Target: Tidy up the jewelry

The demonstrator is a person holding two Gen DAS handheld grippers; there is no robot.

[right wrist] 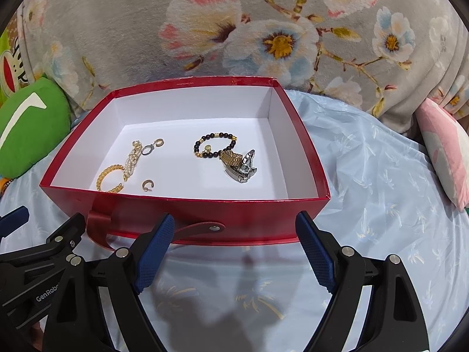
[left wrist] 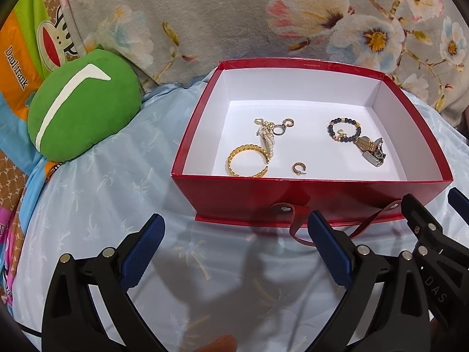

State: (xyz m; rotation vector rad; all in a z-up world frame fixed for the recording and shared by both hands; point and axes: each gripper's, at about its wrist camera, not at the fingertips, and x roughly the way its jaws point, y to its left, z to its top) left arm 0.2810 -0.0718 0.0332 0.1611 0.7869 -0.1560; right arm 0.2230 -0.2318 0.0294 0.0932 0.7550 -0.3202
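Box: I see an open red cardboard box (left wrist: pixel 293 193) with a white inside, lidless, resting on the bedding.
Left group: a gold chain-link bangle (left wrist: pixel 247 161) lies flat, touching a pearl-and-gold piece (left wrist: pixel 267 139); small hoop earrings (left wrist: pixel 299 167) lie nearby.
Right group: a black-and-gold beaded bracelet (left wrist: pixel 343 129) lies beside a gold-and-silver watch (left wrist: pixel 372 148).

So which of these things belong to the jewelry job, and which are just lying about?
Job: red box, gold bangle, pearl strand, hoop earring, bead bracelet, watch.
Lying about: green cushion, floral blanket, pink pillow.
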